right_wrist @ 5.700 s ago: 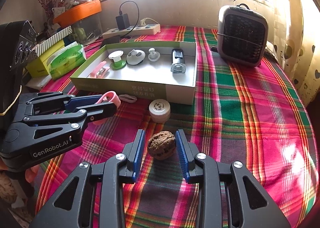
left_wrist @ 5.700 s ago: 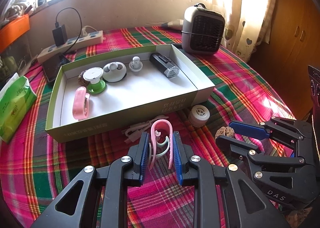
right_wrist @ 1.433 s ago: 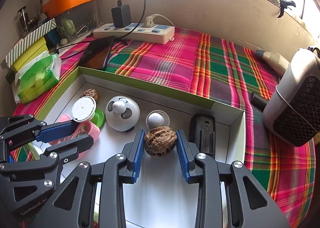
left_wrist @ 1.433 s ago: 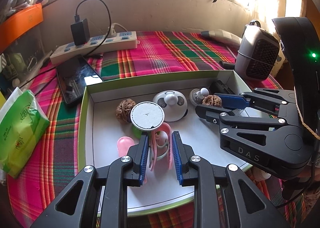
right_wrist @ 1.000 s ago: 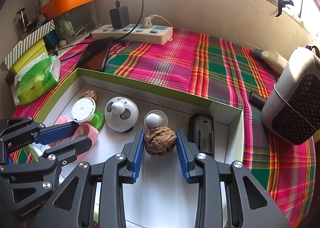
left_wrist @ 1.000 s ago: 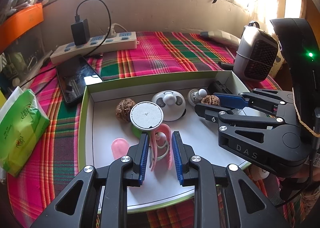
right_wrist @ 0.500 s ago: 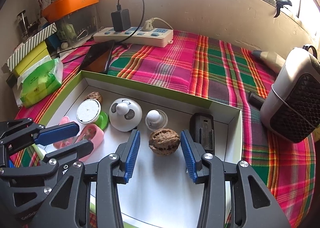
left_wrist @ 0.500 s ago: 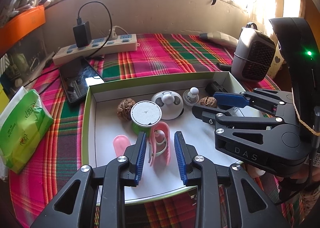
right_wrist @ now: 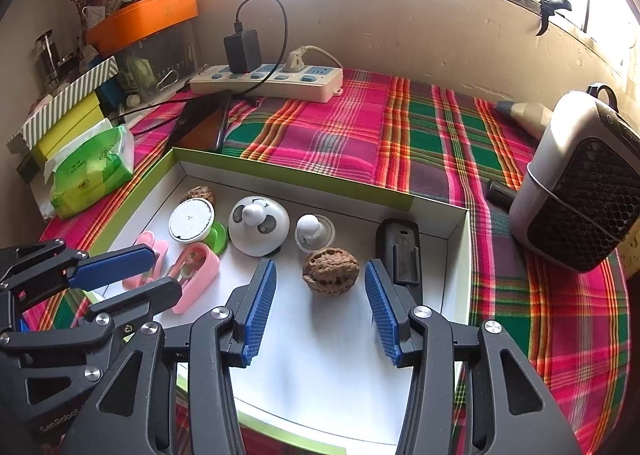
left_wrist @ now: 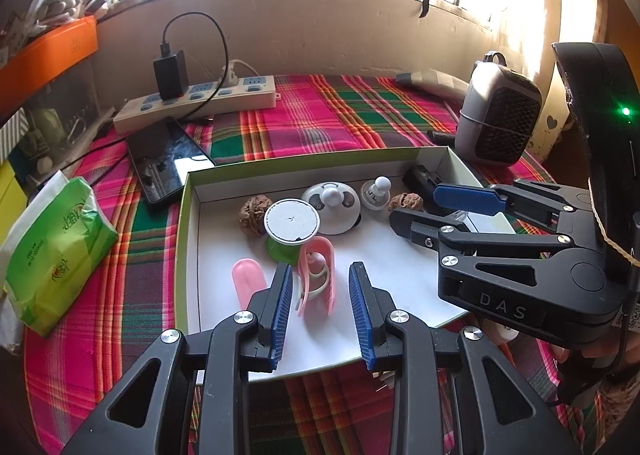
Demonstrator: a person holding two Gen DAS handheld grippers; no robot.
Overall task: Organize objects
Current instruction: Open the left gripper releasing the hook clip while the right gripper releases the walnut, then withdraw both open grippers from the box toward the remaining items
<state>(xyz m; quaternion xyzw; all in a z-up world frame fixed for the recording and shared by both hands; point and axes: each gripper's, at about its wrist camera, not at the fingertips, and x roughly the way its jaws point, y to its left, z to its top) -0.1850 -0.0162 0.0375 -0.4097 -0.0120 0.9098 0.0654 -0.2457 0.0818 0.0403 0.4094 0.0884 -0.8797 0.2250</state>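
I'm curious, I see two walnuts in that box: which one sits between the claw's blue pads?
The walnut beside the black gadget, lying free between the right claw's open pads. The other walnut sits in the far corner behind the white-topped spool.

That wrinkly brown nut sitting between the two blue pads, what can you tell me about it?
It is a walnut, brown, with a deeply wrinkled, hard-looking shell, whole and unopened. It rests on the white floor of the green-edged box, just in front of a small white knob and beside a black device. The right gripper has just been opening its jaws; the nut lies between the pads, which stand clear of it on both sides.
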